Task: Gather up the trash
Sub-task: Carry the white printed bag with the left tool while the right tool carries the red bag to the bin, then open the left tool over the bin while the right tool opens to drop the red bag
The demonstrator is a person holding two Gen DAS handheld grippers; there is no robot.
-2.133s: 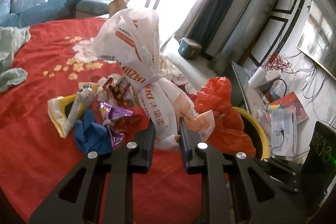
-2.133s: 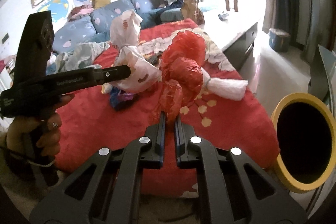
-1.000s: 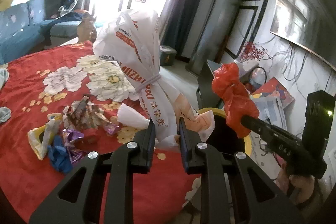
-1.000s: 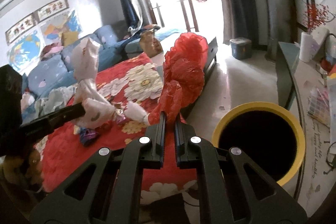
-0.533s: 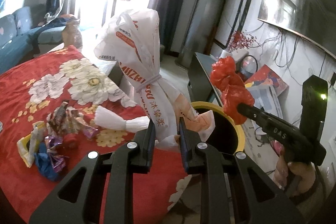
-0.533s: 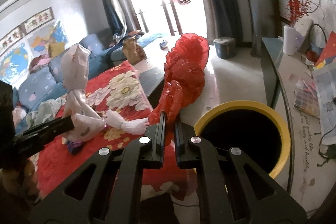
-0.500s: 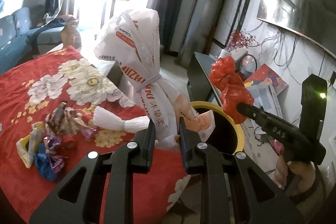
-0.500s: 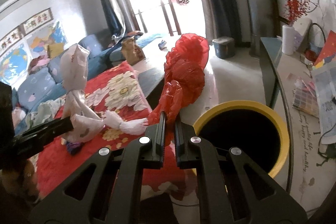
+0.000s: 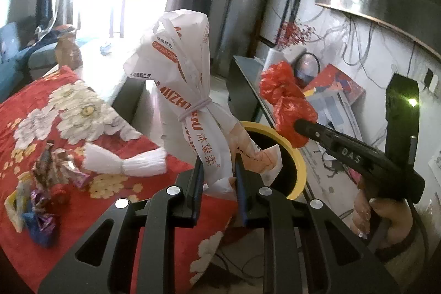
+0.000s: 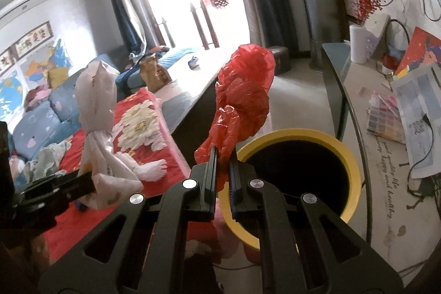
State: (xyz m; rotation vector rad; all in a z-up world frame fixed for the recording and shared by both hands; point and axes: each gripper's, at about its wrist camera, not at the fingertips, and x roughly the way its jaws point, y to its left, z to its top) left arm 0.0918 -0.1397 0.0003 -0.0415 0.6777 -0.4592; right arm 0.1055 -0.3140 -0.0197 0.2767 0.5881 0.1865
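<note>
The fingers [image 9: 197, 183] of the left gripper [image 9: 217, 181] pinched the lower end of a knotted white plastic bag [image 9: 187, 90], which stood up toward 12 o'clock in the left wrist view. The right gripper [image 10: 222, 178] had its fingers [image 10: 212, 178] pressed nearly together on the tail of a crumpled red plastic bag [image 10: 242, 101], which rose the same way. The yellow-rimmed bin [image 10: 344, 153] sat at about 2 o'clock of the right gripper, beside the red floral bed [image 9: 69, 106], with its dark mouth unobstructed. More trash lay on the bed: a white twisted wrapper [image 9: 124, 161] and a pile of candy wrappers [image 9: 41, 197] at 9 o'clock in the left wrist view.

The risk, as I judged it, lay in the release. Both bags were light and bulky, so one let go short of the rim could drift or catch on it and fall to the floor. The two grippers were also close together, so the bags might snag each other over the opening.
</note>
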